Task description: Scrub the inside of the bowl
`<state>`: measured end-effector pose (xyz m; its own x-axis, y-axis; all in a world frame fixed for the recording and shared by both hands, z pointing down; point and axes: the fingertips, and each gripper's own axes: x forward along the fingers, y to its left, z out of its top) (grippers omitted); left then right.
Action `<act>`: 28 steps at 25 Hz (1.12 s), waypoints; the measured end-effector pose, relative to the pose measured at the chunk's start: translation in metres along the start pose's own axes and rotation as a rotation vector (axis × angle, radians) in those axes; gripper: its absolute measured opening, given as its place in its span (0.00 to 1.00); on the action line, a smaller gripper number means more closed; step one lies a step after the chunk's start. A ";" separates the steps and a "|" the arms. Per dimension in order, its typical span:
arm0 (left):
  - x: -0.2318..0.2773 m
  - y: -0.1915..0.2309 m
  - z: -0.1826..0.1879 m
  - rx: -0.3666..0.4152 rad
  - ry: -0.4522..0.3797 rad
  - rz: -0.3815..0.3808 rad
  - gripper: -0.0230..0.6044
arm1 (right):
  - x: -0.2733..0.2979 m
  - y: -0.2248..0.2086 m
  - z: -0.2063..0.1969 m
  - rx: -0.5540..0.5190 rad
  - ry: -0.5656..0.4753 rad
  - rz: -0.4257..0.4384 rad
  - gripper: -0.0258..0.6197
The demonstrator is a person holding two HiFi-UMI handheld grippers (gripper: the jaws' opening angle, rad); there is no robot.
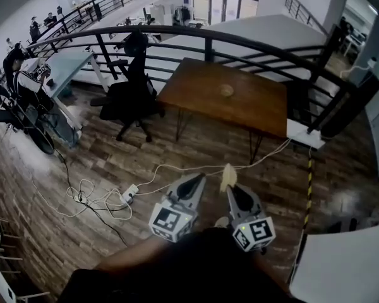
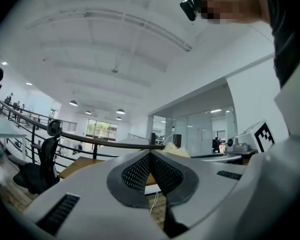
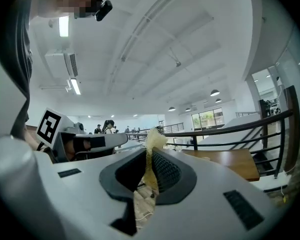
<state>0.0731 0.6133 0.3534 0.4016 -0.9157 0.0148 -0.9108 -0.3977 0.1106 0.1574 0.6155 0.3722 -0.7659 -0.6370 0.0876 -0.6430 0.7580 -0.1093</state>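
Observation:
A small tan bowl [image 1: 226, 90] sits on a brown wooden table [image 1: 252, 109] some way ahead, far from both grippers. Both grippers are held level over the floor, close to my body and side by side. My left gripper [image 1: 194, 180] [image 2: 150, 154] is shut with nothing between its pads. A pale yellow fibrous scrubber [image 1: 227, 177] [image 3: 153, 140] sticks up out of my right gripper [image 1: 232, 189] [image 3: 150, 153], which is shut on it. The scrubber [image 2: 176, 150] also shows just past the left jaws in the left gripper view.
A black office chair [image 1: 129, 96] stands left of the table, with a curved dark railing [image 1: 208, 40] behind both. White cables and a power strip [image 1: 129, 193] lie on the wood floor ahead. A white surface [image 1: 347, 264] is at the lower right. Stands and equipment [image 1: 25, 115] crowd the left.

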 end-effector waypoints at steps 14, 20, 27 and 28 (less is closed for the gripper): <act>0.161 -0.011 0.003 -0.045 -0.016 0.014 0.03 | 0.036 -0.155 0.037 -0.023 -0.024 0.069 0.11; 0.215 -0.029 -0.014 -0.086 0.009 0.012 0.03 | 0.036 -0.208 0.024 0.010 0.025 0.090 0.11; 0.258 -0.031 -0.019 -0.071 0.040 -0.020 0.03 | 0.049 -0.247 0.014 0.042 0.050 0.066 0.11; 0.264 -0.031 -0.019 -0.071 0.041 -0.025 0.03 | 0.051 -0.253 0.012 0.041 0.055 0.058 0.11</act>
<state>0.2087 0.3849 0.3731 0.4288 -0.9019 0.0517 -0.8922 -0.4137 0.1813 0.2811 0.3898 0.3922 -0.8013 -0.5831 0.1336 -0.5981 0.7861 -0.1561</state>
